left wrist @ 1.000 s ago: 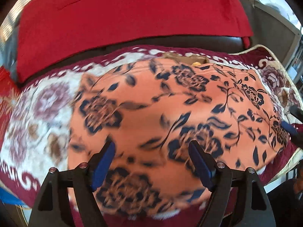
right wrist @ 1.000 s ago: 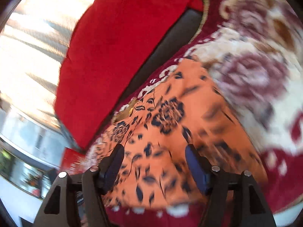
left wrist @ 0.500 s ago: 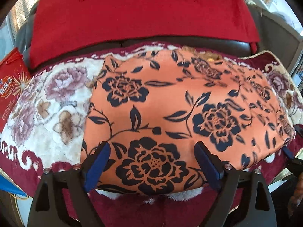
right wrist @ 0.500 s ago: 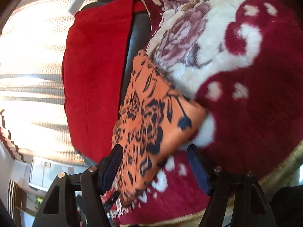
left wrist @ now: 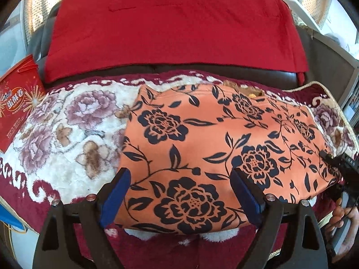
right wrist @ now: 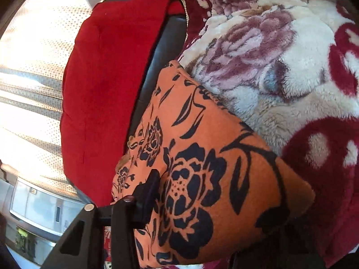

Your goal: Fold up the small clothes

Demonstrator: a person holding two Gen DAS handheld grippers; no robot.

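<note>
An orange garment [left wrist: 215, 157] printed with dark navy flowers and leaves lies spread flat on a plush blanket [left wrist: 67, 134], which is cream with mauve roses and a maroon border. The garment covers the middle and right of the blanket, its near edge close to the blanket's front border.

The left gripper [left wrist: 179, 190] hovers over the near edge of the garment with its blue-padded fingers spread wide apart, holding nothing.

The right gripper [right wrist: 202, 201] is at the garment's right-hand corner. In its own view one black finger presses against the cloth, and the orange fabric [right wrist: 202, 179] bunches up and covers the space where the other finger would be; it appears closed on the garment's corner. From the left view, the right gripper's black tip [left wrist: 338, 163] touches the garment's right edge.

Behind the blanket, a red cushion [left wrist: 175, 29] leans on a dark sofa back [left wrist: 202, 70]. A red box [left wrist: 18, 103] stands at the far left.
</note>
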